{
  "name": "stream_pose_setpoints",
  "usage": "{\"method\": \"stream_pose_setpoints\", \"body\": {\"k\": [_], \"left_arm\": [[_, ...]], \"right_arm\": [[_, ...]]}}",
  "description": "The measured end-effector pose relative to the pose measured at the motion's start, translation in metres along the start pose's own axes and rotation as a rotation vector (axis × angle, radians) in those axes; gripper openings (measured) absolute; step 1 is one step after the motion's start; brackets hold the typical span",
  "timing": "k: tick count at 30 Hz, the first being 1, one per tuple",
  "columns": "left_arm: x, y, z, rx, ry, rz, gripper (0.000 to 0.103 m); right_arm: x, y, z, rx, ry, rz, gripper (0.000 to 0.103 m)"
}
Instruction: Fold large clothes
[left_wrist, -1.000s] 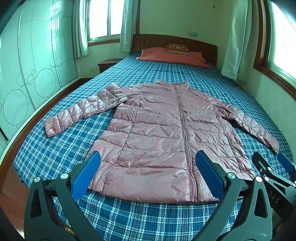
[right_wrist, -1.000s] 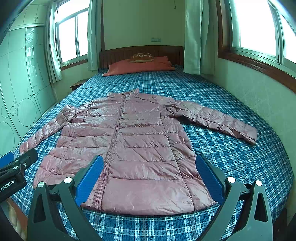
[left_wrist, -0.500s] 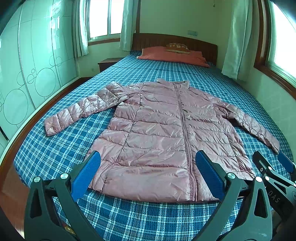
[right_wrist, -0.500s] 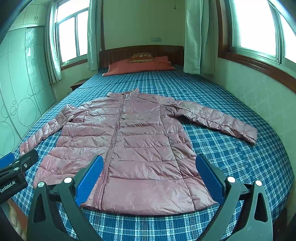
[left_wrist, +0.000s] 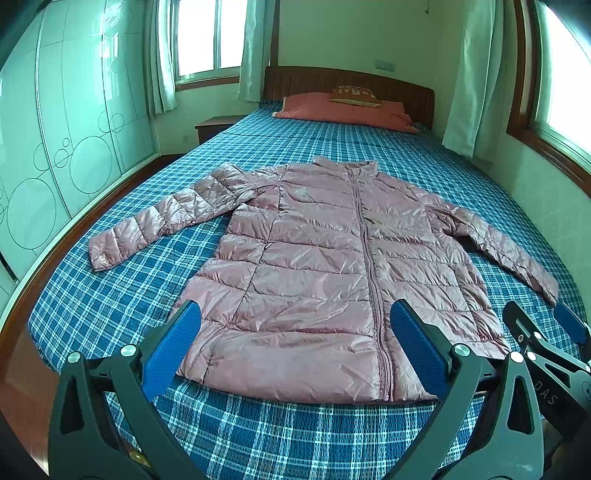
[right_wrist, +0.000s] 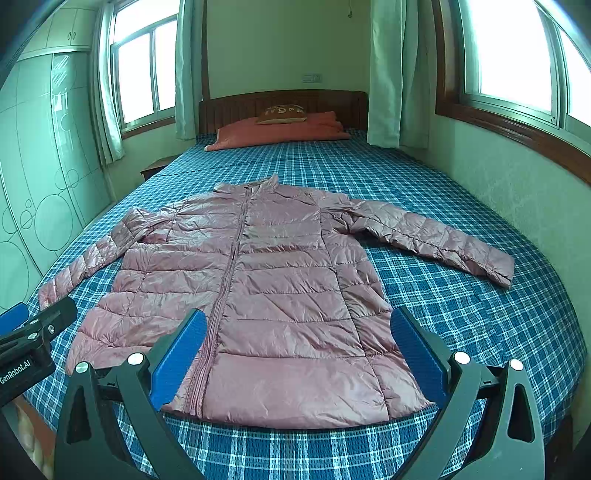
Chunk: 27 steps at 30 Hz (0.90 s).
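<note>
Jacket laid flat, folding not yet begun

Pink puffer jacket (left_wrist: 325, 273) lies zipped and spread on the plaid bed (left_wrist: 110, 295), sleeves out. Left gripper (left_wrist: 295, 343) and right gripper (right_wrist: 297, 345) hover near the hem, jaws spread, empty. Likely next: pinch a sleeve and fold inward.

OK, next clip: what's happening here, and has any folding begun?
A person holds two tongs above the foot of a bed. The left tongs and right tongs are both open and empty, and neither touches anything. A pink puffer jacket lies flat on the blue plaid bedspread, zipped, with both sleeves spread outward. No fold has been made.
</note>
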<state>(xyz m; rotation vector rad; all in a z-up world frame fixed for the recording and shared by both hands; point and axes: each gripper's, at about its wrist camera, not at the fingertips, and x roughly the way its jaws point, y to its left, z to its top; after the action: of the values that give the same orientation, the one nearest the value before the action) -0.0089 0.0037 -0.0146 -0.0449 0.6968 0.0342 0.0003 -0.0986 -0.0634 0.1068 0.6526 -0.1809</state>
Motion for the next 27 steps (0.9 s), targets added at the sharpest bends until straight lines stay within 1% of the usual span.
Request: {"method": "stream_pose_setpoints", "body": {"k": [4,8,11,12,16,17,18,19,20,23,24,25,26,27], "left_arm": [[0.003,0.003,-0.003,-0.005,0.003,-0.002,0.101],[0.021,0.014,-0.003,-0.046,0.028,-0.014,0.101],[0.055,0.023,0.000,-0.060,0.132,-0.049,0.101],[0.068,0.030,-0.001,-0.082,0.169,-0.064,0.101],[0.110,0.062,-0.003,-0.174,0.260,-0.048,0.097],[0.120,0.072,-0.003,-0.203,0.283,-0.037,0.089],[0.129,0.081,-0.003,-0.229,0.303,-0.021,0.076],[0.135,0.088,-0.002,-0.250,0.317,-0.008,0.073],[0.144,0.097,-0.001,-0.282,0.330,0.006,0.072],[0.164,0.122,0.000,-0.346,0.349,0.040,0.074],[0.172,0.135,-0.001,-0.382,0.352,0.075,0.081],[0.175,0.141,-0.002,-0.402,0.351,0.095,0.086],[0.179,0.150,-0.002,-0.428,0.346,0.116,0.089],[0.184,0.159,-0.003,-0.455,0.337,0.140,0.089]], "right_arm": [[0.008,0.002,-0.006,0.004,0.010,0.003,0.099],[0.023,-0.007,-0.009,0.034,0.035,0.007,0.099],[0.040,-0.021,-0.009,0.066,0.058,0.023,0.099],[0.047,-0.027,-0.008,0.081,0.073,0.031,0.099],[0.084,-0.065,-0.004,0.181,0.132,0.051,0.099],[0.090,-0.072,-0.004,0.197,0.137,0.046,0.099],[0.100,-0.085,-0.003,0.222,0.141,0.035,0.099],[0.109,-0.099,-0.002,0.243,0.145,0.026,0.099],[0.116,-0.111,-0.001,0.264,0.147,0.015,0.098],[0.137,-0.153,0.002,0.354,0.144,-0.010,0.098],[0.144,-0.172,0.002,0.398,0.145,-0.025,0.098],[0.149,-0.191,0.002,0.445,0.139,-0.035,0.098],[0.154,-0.209,0.002,0.489,0.128,-0.043,0.098],[0.157,-0.222,0.003,0.517,0.119,-0.050,0.097]]}}
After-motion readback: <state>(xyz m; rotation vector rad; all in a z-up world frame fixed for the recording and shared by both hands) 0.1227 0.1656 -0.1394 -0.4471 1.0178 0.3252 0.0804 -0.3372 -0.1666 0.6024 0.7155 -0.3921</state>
